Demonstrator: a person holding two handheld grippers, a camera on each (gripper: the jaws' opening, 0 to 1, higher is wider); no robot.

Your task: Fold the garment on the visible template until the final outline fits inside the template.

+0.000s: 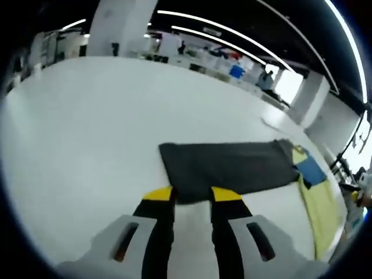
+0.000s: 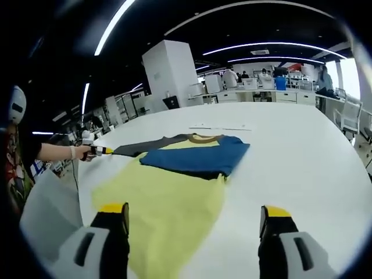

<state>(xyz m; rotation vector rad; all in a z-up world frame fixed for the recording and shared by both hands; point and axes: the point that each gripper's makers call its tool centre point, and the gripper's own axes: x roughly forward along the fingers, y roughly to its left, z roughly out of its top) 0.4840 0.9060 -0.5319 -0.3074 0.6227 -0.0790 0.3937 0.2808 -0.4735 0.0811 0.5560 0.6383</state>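
garment spread on white table, both grippers apart

table (image 2: 302, 151) white and wide, carrying the garment (image 2: 174, 203): yellow body, blue sleeve (image 2: 195, 157) folded across its chest, dark grey sleeve (image 1: 226, 168) stretched out flat sideways. right gripper (image 2: 195, 218) hovers over the yellow hem, jaws spread wide, grasping nothing. left gripper (image 1: 193, 195) sits at the grey sleeve's edge, yellow tips touching or just over it, jaws parted; whether cloth is pinched, cannot tell.

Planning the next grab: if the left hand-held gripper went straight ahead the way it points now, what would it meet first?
Probably the near edge of the dark grey fabric sleeve lying flat on the white table; the left hand-held gripper has its open tips right at that edge, though depth is unclear.
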